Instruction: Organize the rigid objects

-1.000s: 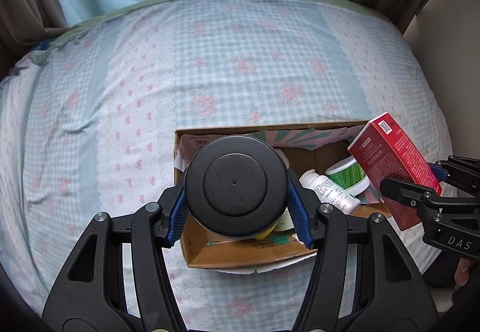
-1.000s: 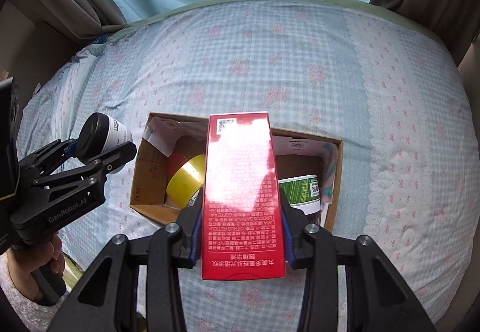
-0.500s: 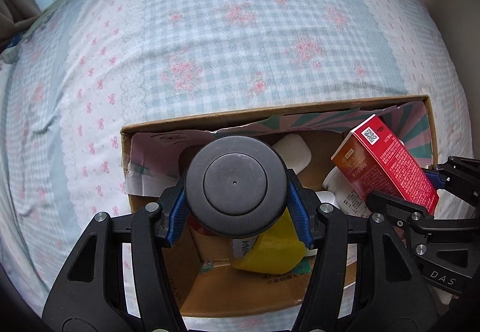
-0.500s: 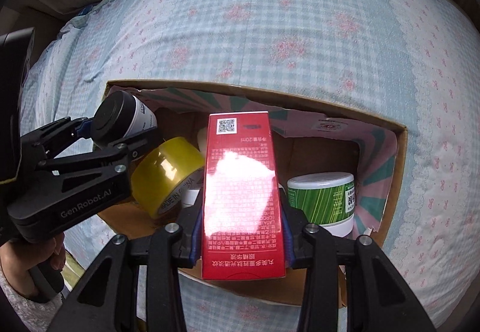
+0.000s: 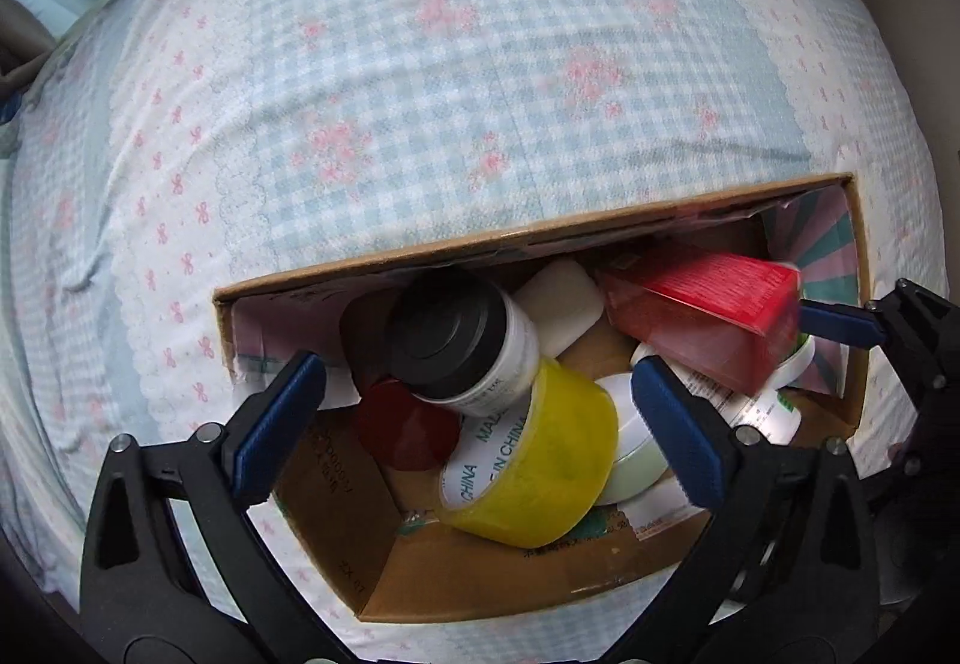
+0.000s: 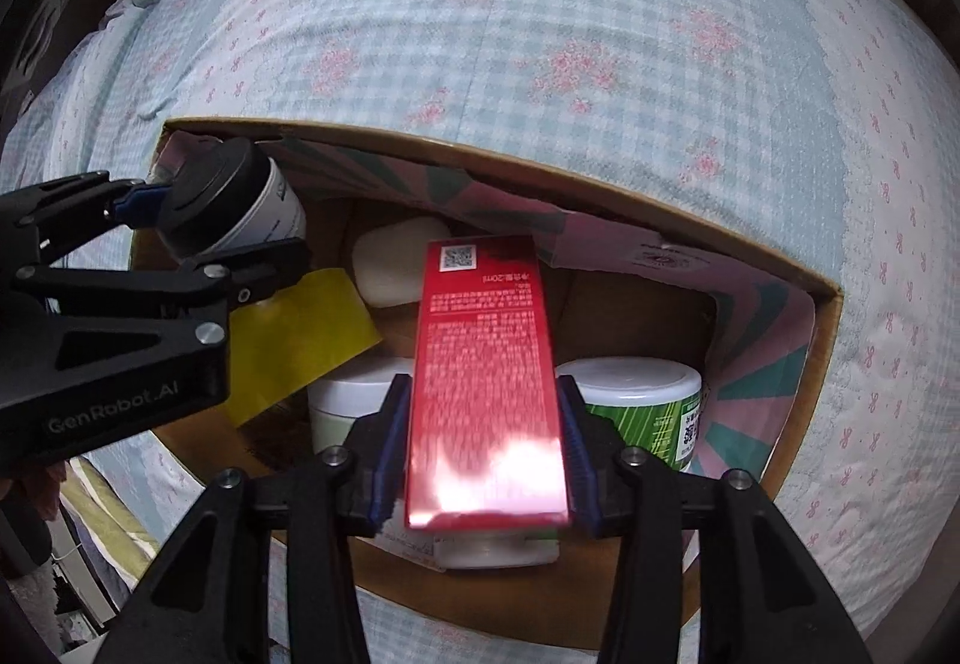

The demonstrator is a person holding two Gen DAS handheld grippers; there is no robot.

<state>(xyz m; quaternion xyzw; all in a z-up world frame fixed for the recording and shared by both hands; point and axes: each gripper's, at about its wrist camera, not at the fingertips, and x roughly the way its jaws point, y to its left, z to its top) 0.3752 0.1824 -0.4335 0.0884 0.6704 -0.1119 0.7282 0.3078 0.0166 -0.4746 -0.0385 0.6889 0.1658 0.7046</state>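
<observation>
Cardboard box [image 5: 540, 586] sits open on a blue-and-pink checked bedspread [image 5: 480, 63], crowded with items. Inside the box, a yellow tape roll [image 5: 540, 460] lies near the middle, with a black-capped white bottle [image 5: 462, 343] leaning on it at the box's left end. The left gripper [image 5: 474, 430] hangs released, its blue pads spread either side of the bottle and clear of it. The right gripper [image 6: 480, 454] is clenched on a red carton [image 6: 486, 382], held over the box's right half above a green-striped jar [image 6: 642, 406].

Bed [image 5: 480, 81] in blue checked floral sheet, open cardboard box [image 5: 540, 238] resting on it
</observation>
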